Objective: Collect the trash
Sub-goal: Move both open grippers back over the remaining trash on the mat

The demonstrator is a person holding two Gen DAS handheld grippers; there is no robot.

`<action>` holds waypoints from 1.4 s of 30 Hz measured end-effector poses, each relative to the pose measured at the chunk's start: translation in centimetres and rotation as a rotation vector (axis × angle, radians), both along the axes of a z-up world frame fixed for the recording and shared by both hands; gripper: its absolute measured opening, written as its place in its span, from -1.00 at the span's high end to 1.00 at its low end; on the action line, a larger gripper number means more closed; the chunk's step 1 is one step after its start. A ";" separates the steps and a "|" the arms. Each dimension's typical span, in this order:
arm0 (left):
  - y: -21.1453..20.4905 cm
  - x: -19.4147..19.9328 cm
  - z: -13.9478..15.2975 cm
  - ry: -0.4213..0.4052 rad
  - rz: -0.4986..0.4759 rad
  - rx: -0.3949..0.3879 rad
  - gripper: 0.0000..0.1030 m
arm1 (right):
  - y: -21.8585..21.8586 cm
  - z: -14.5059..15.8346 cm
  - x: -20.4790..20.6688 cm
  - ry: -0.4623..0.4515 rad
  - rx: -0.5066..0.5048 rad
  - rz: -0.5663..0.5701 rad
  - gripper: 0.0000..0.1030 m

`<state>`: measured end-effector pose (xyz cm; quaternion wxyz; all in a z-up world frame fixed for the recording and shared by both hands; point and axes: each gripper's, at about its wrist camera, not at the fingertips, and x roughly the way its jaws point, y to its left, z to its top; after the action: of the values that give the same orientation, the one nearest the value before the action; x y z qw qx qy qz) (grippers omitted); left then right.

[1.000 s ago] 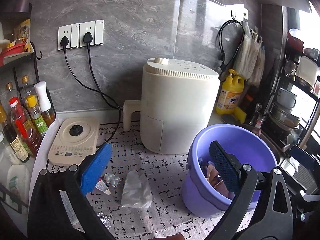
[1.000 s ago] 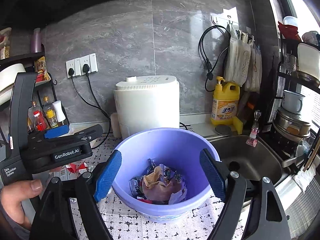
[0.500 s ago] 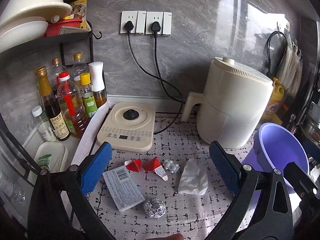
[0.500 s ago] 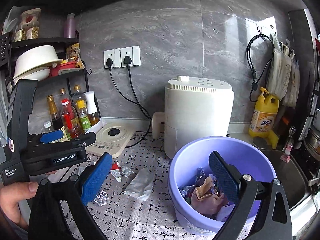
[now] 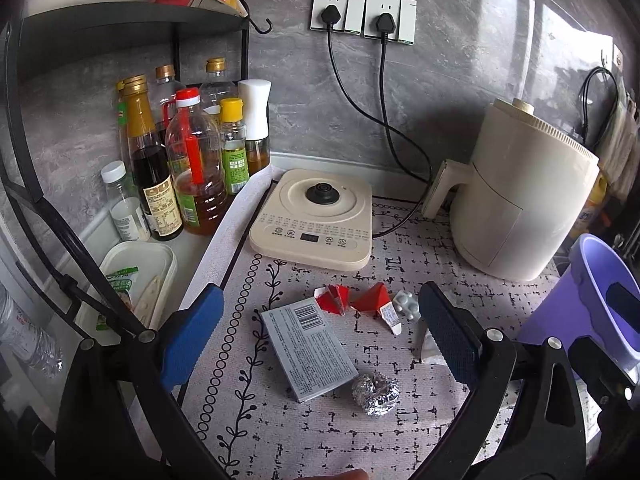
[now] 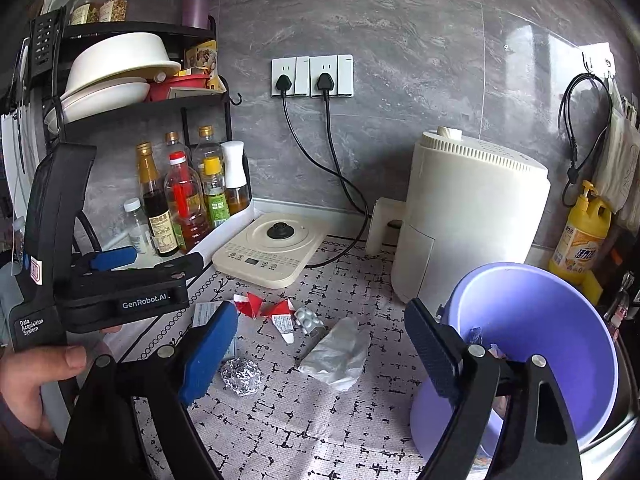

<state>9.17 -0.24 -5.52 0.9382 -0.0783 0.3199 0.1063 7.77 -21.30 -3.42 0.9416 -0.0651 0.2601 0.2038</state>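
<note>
Left tongs [image 5: 320,332] spread wide above grey card [image 5: 308,354], foil ball [image 5: 376,394] just beside it, right tongs [image 6: 320,354] just been narrowing, still spread, empty, purple bucket [image 6: 560,320] at right on surface [image 6: 300,420]

Foil ball [image 5: 375,394] beside grey box [image 5: 308,348]

One purple bucket [image 6: 536,320], two red wrappers [image 5: 332,298], one foil ball [image 5: 375,394], two plugs [image 5: 331,13]
</note>
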 end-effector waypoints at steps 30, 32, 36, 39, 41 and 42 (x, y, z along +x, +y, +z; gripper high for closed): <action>1.1 4.9 -10.7 0.255 0.039 -0.028 -0.86 | 2.1 -11.5 6.1 0.266 -0.137 0.042 -0.26; 1.3 5.0 -11.1 0.269 0.042 -0.033 -0.85 | 2.3 -11.7 6.5 0.269 -0.144 0.044 -0.26; 1.7 5.1 -12.0 0.301 0.045 -0.052 -0.85 | 2.8 -12.1 7.2 0.272 -0.157 0.042 -0.24; 2.1 5.0 -12.7 0.322 0.050 -0.077 -0.76 | 2.9 -12.7 7.7 0.274 -0.172 0.032 -0.20; 2.0 4.8 -13.0 0.326 0.047 -0.075 -0.59 | 3.1 -13.6 8.0 0.289 -0.193 0.033 -0.09; 2.0 4.7 -13.0 0.325 0.046 -0.064 -0.53 | 3.1 -13.9 8.2 0.301 -0.199 0.034 0.03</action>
<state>13.88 1.73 -18.53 0.8684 -0.0975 0.4688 0.1288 15.95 -18.16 -17.36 0.8774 -0.1311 0.4157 0.2002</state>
